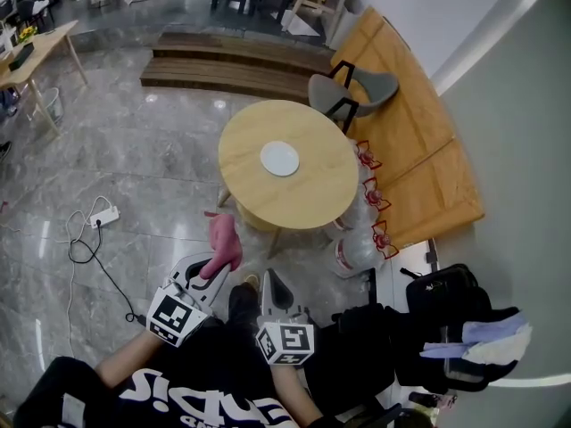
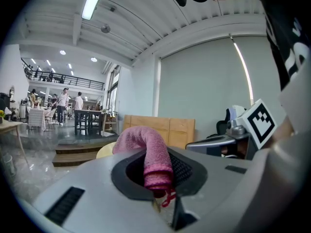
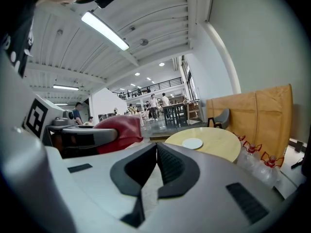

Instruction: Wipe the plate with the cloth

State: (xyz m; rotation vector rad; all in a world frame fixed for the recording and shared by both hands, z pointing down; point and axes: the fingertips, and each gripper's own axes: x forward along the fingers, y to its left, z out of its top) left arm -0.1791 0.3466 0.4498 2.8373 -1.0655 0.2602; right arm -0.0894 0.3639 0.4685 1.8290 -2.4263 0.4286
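Note:
A white plate [image 1: 279, 158] [image 3: 193, 143] lies near the middle of a round wooden table [image 1: 312, 194] [image 3: 218, 144] ahead of me. My left gripper [image 1: 217, 266] [image 2: 158, 178] is shut on a pink cloth [image 1: 224, 242] [image 2: 151, 154]. The cloth sticks up and droops past the jaws, well short of the table. My right gripper [image 1: 268, 280] [image 3: 156, 152] is beside it, shut with nothing in it. The right gripper view also shows the cloth [image 3: 121, 132] at its left. Both grippers are held close to my body, above the floor.
A grey chair [image 1: 355, 92] stands behind the table. Several water bottles with red handles [image 1: 359, 239] sit on the floor at its right. Wooden boards [image 1: 415, 141] lean on the wall. A black bag [image 1: 443, 303] is at my right, a power strip with cable [image 1: 103, 216] at my left.

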